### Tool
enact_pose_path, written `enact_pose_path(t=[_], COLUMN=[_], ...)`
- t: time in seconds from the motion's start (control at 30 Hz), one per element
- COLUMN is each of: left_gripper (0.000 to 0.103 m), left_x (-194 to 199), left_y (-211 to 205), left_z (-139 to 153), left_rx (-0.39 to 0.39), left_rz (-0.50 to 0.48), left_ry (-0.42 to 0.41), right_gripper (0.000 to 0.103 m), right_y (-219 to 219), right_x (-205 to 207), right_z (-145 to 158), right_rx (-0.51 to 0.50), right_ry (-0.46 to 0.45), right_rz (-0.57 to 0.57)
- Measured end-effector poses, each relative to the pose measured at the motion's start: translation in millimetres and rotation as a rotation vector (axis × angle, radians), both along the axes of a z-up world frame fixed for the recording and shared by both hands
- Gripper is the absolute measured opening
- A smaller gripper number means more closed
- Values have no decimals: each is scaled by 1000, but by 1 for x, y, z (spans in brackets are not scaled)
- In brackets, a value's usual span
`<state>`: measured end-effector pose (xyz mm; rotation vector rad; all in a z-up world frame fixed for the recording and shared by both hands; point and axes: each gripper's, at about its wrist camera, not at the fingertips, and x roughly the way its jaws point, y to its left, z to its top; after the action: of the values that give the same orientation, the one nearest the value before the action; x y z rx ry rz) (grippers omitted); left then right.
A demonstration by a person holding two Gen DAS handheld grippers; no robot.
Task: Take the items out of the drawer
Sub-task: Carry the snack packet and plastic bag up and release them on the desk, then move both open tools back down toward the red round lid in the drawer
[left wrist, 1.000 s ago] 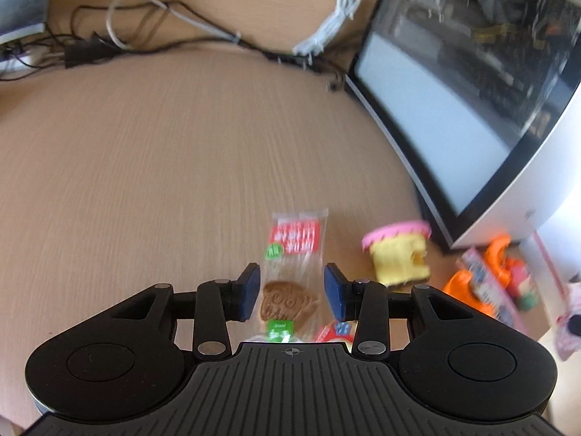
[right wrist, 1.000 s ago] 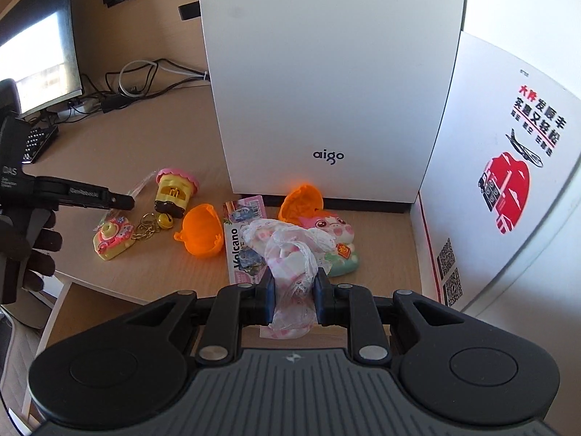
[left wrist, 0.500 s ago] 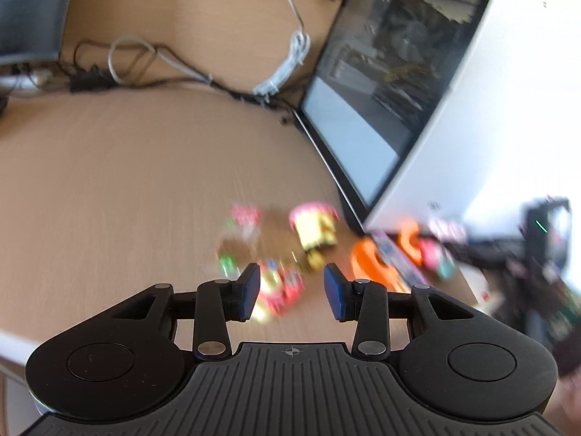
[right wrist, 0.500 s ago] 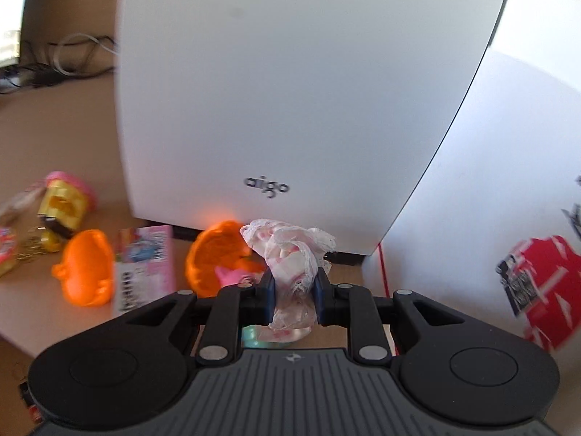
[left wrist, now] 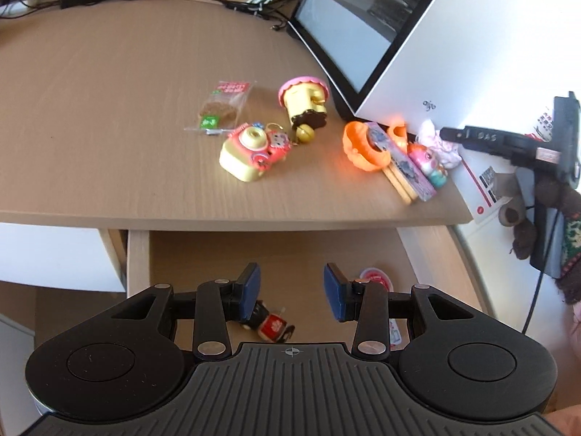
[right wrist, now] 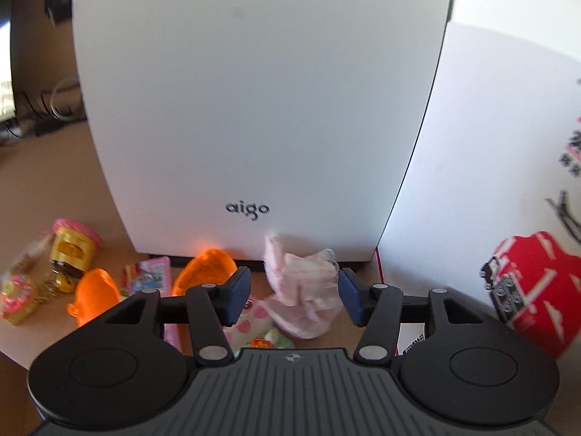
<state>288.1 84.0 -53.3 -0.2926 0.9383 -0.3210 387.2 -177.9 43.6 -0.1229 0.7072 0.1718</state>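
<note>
Pink bag (right wrist: 303, 290) is lying on the table (right wrist: 43, 181) against the white case (right wrist: 254, 91), between the right tongs (right wrist: 294, 299), which are gaping apart; left tongs (left wrist: 291, 292) are hanging apart over the open drawer (left wrist: 276, 250), above a small toy (left wrist: 270, 323) and a red cup (left wrist: 374, 278).

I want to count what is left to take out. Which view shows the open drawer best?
The left wrist view. It looks down into the drawer under the desk edge, where a small red toy and a red-lidded cup lie behind the open left gripper. The right wrist view shows none of the drawer, only the desk top.
</note>
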Motion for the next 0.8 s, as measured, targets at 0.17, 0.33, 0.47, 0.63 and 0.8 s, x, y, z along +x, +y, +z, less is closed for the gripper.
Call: enact_pose_path(t=[0.17, 0.33, 0.47, 0.63, 0.8], left_gripper=[42, 42, 42, 42, 42], left_x=[-4, -5, -7, -8, 1], left_y=[-9, -19, -25, -35, -47], left_z=[-9, -22, -36, -52, -64], left_rx=[33, 107, 137, 169, 174], left_rz=[-26, -39, -61, -82, -68], left_ry=[35, 77, 126, 169, 214], right_gripper=[54, 54, 55, 55, 55], right_y=[-4, -10, -16, -15, -11], right_x=[-20, -49, -74, -106, -132], right_z=[15, 27, 25, 7, -28], right_rx=[11, 41, 49, 81, 46], right_ry=[-38, -51, -31, 49, 168], right_rz=[11, 29, 39, 29, 80])
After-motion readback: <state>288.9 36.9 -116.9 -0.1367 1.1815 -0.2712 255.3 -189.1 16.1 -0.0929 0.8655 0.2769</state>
